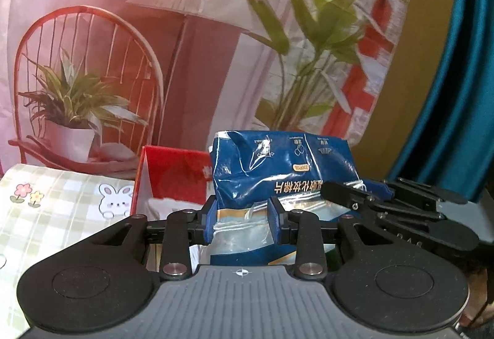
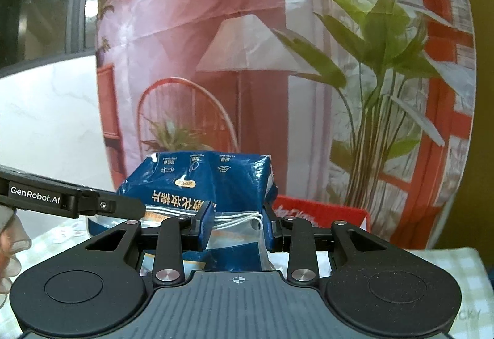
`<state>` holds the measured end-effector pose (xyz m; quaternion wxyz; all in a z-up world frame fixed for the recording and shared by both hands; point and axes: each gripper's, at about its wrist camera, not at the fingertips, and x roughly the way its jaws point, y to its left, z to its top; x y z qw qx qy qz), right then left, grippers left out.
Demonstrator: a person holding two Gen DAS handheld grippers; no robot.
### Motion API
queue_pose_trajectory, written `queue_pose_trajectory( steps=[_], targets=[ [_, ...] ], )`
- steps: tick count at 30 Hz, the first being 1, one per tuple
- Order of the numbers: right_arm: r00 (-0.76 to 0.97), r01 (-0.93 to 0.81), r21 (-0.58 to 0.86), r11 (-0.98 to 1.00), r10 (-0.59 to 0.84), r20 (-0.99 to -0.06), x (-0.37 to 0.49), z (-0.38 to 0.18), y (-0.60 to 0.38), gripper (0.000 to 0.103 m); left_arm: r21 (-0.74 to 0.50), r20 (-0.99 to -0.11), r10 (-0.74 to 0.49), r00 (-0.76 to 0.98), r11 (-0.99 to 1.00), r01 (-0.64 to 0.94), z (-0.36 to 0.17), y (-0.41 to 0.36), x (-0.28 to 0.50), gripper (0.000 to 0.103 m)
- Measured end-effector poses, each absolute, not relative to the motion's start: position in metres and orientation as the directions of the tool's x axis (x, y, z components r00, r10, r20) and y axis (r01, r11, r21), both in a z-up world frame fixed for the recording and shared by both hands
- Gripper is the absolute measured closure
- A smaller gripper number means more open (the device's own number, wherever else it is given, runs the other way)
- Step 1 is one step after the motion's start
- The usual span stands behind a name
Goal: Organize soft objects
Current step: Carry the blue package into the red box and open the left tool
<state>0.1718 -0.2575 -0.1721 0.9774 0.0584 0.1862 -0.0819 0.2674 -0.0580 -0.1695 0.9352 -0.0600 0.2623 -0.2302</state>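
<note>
A blue plastic pack of cotton pads (image 1: 278,166) with a clear lower part and white drawstring is held upside down between both grippers. My left gripper (image 1: 242,223) is shut on its clear end. My right gripper (image 2: 236,229) is shut on the same pack (image 2: 213,181) at the drawstring (image 2: 244,220). The right gripper's fingers (image 1: 349,195) reach in from the right in the left wrist view. The left gripper's finger (image 2: 123,206) reaches in from the left in the right wrist view.
A red box (image 1: 176,178) stands open just behind and below the pack, also in the right wrist view (image 2: 321,210). A green checked cloth with a bunny print (image 1: 61,209) covers the table. A printed backdrop (image 1: 185,45) hangs behind. A teal curtain (image 1: 457,91) hangs at right.
</note>
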Motion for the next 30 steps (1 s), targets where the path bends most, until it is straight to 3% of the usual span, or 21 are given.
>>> queue_pose_trajectory(
  steps=[16, 30],
  targets=[
    [0.798, 0.26, 0.072, 0.963, -0.173, -0.577, 0.249, -0.215, -0.282, 0.073, -0.163, -0.601, -0.38, 0.704, 0.92, 0.358, -0.213, -0.074, 0.329, 0.065],
    [0.738, 0.311, 0.061, 0.948, -0.201, -0.645, 0.259, -0.228, -0.285, 0.073, -0.131, -0.621, -0.354, 0.699, 0.927, 0.352, -0.22, -0.078, 0.333, 0.06]
  ],
)
